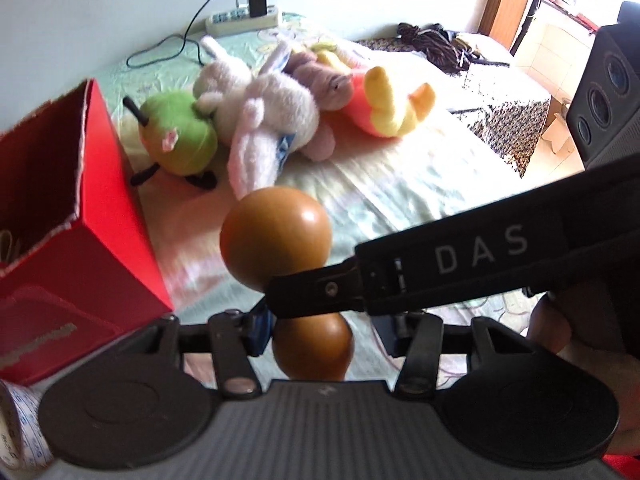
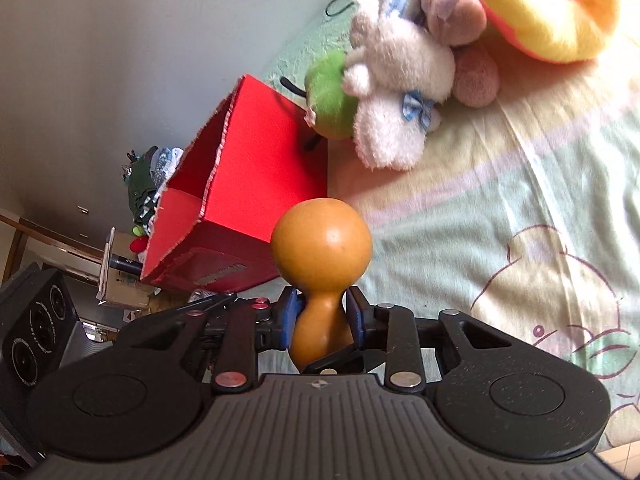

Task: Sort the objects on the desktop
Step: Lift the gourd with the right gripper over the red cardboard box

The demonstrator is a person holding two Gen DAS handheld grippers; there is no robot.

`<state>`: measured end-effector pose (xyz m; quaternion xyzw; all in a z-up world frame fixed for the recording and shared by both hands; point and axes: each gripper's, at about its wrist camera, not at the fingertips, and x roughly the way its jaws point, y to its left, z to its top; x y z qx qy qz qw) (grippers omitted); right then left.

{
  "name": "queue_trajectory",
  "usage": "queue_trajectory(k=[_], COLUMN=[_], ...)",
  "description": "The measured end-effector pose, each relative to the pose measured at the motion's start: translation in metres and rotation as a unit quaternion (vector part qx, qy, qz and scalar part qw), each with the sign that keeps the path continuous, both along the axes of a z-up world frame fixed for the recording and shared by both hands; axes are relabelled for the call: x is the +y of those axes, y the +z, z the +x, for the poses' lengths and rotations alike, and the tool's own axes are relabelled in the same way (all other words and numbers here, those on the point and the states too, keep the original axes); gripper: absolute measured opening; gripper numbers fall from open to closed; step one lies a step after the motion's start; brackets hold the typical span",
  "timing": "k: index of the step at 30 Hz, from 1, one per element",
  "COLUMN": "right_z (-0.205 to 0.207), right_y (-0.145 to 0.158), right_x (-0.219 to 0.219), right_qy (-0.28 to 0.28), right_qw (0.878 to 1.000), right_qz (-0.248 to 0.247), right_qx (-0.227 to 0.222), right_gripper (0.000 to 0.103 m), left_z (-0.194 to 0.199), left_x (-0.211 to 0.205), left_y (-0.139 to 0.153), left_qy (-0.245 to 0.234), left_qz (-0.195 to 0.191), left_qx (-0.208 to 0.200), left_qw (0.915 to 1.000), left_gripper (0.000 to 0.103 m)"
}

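A brown two-lobed gourd [image 2: 322, 248] hangs above the bedsheet, and my right gripper [image 2: 323, 316] is shut on its narrow waist with both blue pads pressed in. In the left wrist view the gourd [image 1: 276, 236] sits right in front. The right gripper's black finger [image 1: 400, 276] crosses its waist from the right. My left gripper [image 1: 320, 328] stands open, its blue pads apart on either side of the gourd's lower lobe. An open red box [image 1: 100, 220] stands at the left, also seen as the red box [image 2: 260, 160] just beyond the gourd.
Plush toys lie in a heap behind: a green apple [image 1: 180, 136], a white rabbit [image 1: 264, 120], a pink toy [image 1: 324, 84] and a yellow-orange one [image 1: 392, 100]. A power strip [image 1: 240, 20] with cables lies by the wall. A tape roll [image 1: 20, 428] is at the lower left.
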<state>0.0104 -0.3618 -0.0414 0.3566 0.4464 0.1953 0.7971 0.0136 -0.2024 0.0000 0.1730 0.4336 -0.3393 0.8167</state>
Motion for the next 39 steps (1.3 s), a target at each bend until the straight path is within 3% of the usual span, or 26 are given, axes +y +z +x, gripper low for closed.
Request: queue_trajectory(k=[10, 19, 24, 31, 39], right_z=[0.028, 0.09, 0.128, 0.169, 0.197], right_y=[0.088, 0.128, 0.121, 0.084, 0.049], right_x=[0.015, 0.073, 0.114, 0.163, 0.195], right_qy=[-0.001, 0.046, 0.075, 0.097, 0.121], right_qw=[0.993, 0.987, 0.988, 0.993, 0.991], right_qz=[-0.008, -0.014, -0.011, -0.025, -0.055], right_qx=[-0.119, -0.156, -0.133, -0.061, 0.007], right_gripper=[0.032, 0.032, 0.031, 0.031, 0.03], left_z=[0.02, 0.078, 0.119, 0.174, 0.212], left_x=[0.007, 0.057, 0.088, 0.128, 0.15], left_y=[0.092, 0.14, 0.139, 0.101, 0.063], left_qy=[-0.006, 0.025, 0.045, 0.061, 0.058], left_qz=[-0.036, -0.038, -0.026, -0.008, 0.02], left_qx=[-0.118, -0.151, -0.13, -0.047, 0.043], left_qw=[0.9923, 0.9875, 0.9901, 0.997, 0.9972], left_gripper=[0.053, 0.053, 0.053, 0.053, 0.053])
